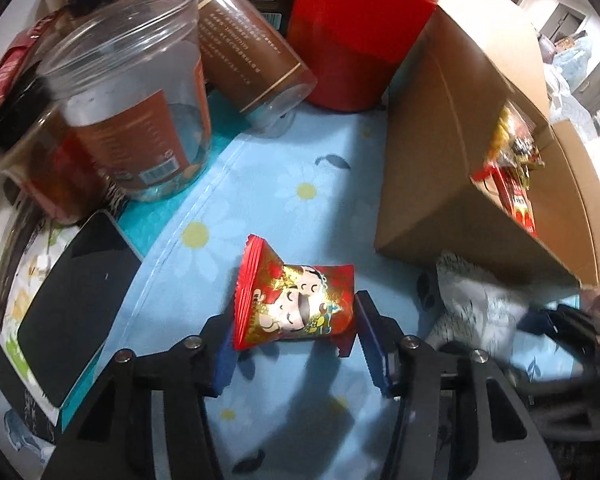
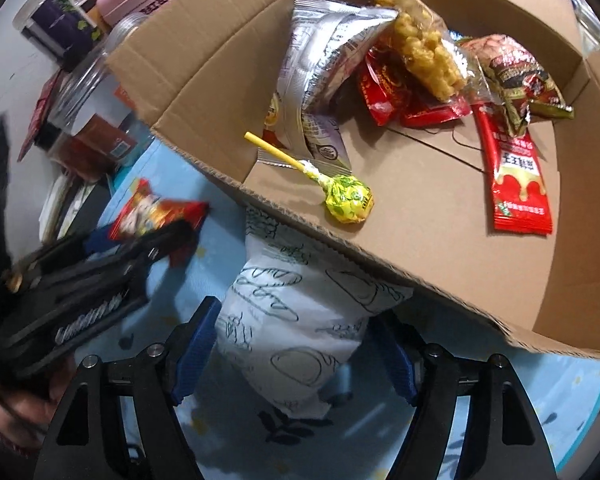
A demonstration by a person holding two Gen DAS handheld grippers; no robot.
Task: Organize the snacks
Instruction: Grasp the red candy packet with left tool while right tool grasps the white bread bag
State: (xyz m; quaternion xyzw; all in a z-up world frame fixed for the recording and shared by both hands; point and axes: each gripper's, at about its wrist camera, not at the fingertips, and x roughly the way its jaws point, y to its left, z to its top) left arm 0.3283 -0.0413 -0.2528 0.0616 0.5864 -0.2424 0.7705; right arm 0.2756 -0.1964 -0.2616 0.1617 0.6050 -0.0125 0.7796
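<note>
One red candy packet (image 1: 296,308) w/ cartoon kids pinched in our left gripper (image 1: 296,334), one white doodle-print bag (image 2: 300,328) btwn our right gripper (image 2: 296,352) jaws, spread, labels unreadable.

Chinese print on the brown jar label (image 1: 244,36) and red sachet (image 2: 518,172) is too blurred to read.

A red cartoon-printed candy packet (image 1: 296,306) lies between the left tongs (image 1: 296,332); a white doodled pouch (image 2: 300,320) lies between the right tongs (image 2: 296,354).
</note>
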